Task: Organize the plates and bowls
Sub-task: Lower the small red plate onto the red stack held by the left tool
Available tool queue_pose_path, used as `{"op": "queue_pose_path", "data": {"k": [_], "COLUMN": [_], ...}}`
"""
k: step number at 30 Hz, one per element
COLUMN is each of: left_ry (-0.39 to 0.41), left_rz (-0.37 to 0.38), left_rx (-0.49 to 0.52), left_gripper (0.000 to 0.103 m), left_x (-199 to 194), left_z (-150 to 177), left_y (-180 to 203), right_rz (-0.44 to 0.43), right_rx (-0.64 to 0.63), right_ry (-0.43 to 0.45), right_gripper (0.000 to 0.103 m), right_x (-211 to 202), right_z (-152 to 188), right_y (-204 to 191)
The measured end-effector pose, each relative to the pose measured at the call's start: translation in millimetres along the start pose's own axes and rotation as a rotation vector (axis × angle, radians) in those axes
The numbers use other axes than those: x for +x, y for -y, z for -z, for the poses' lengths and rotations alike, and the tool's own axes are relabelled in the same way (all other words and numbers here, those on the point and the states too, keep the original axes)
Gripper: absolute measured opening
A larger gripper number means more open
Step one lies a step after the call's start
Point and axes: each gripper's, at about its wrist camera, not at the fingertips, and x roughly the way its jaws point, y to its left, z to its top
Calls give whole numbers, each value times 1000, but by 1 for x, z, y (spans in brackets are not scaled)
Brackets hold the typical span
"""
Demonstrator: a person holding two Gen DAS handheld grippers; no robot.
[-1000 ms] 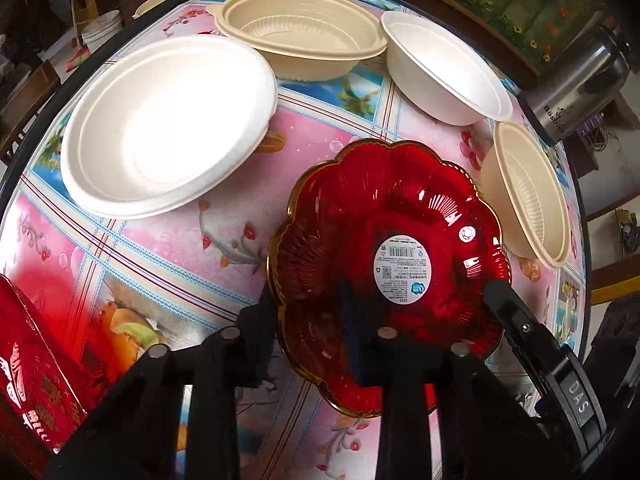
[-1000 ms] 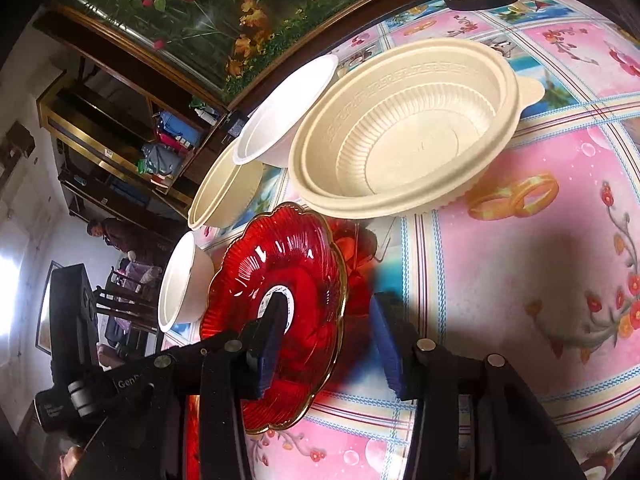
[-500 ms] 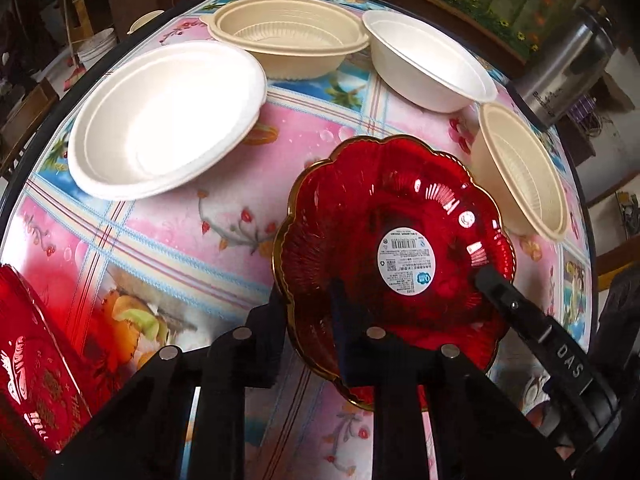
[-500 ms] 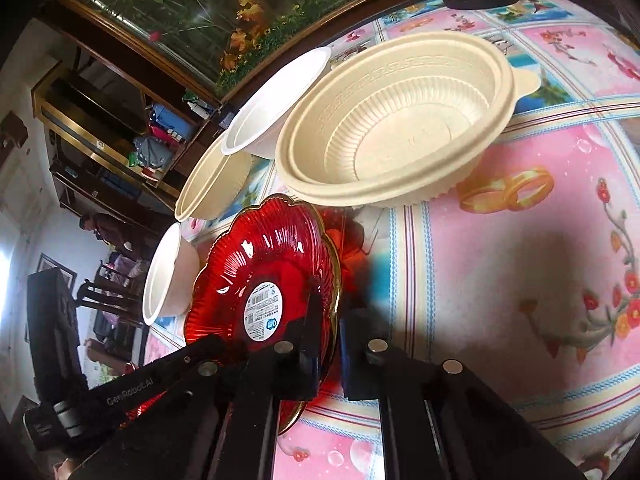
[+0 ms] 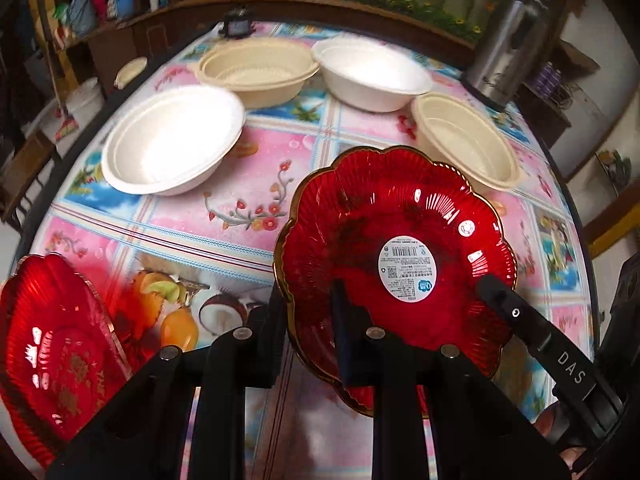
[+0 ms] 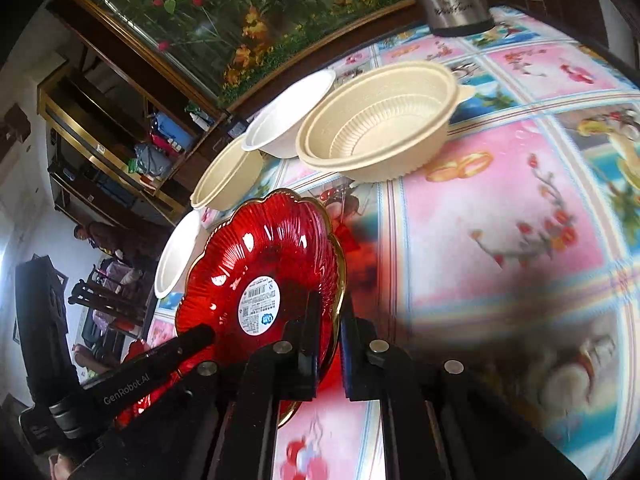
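Both tongs, left gripper [image 5: 308, 320] and right gripper [image 6: 328, 320], clamped on opposite rims of scalloped red glass plate [image 5: 396, 264], now lifted clear above floral tablecloth [image 5: 260, 168], second red plate [image 5: 56, 352] lying left, two white bowls, two beige ribbed bowls, right jaws previously apart.

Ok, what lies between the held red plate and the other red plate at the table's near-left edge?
Left wrist view: only bare tablecloth between the held red plate and the other red plate.

a flower mural [image 6: 248, 12] lines the wall above dark wooden shelves [image 6: 104, 128] crowded with clutter.
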Motion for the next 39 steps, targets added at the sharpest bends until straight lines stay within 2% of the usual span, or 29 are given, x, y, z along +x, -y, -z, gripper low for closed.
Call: {"op": "queue_pose_path", "data": {"k": [6, 9, 20, 31, 39], "left_ry": [103, 180, 337, 395, 384], "left_rz": [-5, -29, -97, -193, -256], "left_rx": [71, 105, 85, -10, -73], "left_gripper": [18, 18, 19, 19, 19], "left_x": [-34, -58, -112, -131, -125], "left_z": [16, 27, 49, 68, 76], "left_y": [5, 3, -46, -111, -153], "right_rz": [-23, -32, -100, -142, -156], "right_rx": [-6, -27, -144, -293, -376], "right_ry": [53, 69, 81, 15, -62], "right_gripper": [9, 9, 10, 11, 14], "right_x": [-41, -55, -74, -51, -23], "right_z": [21, 29, 46, 76, 100], "right_y": [-6, -16, -82, -159, -200]}}
